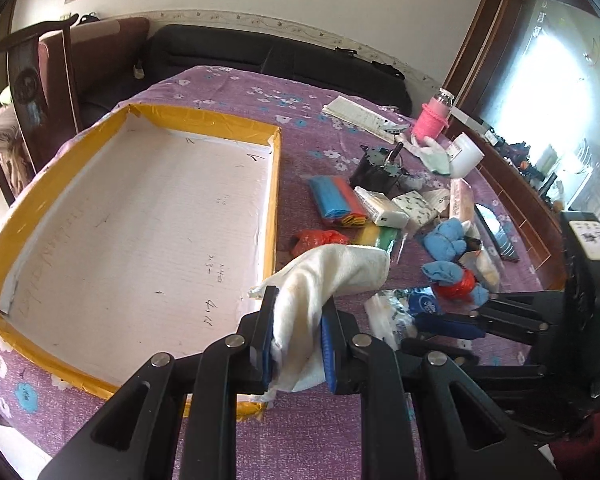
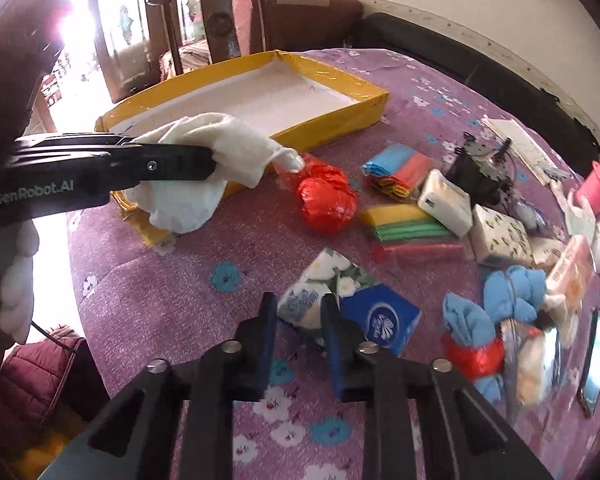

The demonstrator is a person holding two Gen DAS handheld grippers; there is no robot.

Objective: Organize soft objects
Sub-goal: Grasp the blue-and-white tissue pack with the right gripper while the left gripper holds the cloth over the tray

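White cloth (image 1: 324,276) hung clamped in the left gripper (image 1: 298,332) at lower centre; the right gripper (image 2: 300,340) pinched a tissue pack (image 2: 320,296) whose slick wrap risked slipping.

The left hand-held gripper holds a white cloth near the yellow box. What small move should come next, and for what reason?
Probably carry the white cloth sideways until it hangs over the white floor of the yellow box, then open. The left hand-held gripper is shut on the cloth, which hangs over the purple tablecloth just outside the box's near corner, and the box holds nothing yet.
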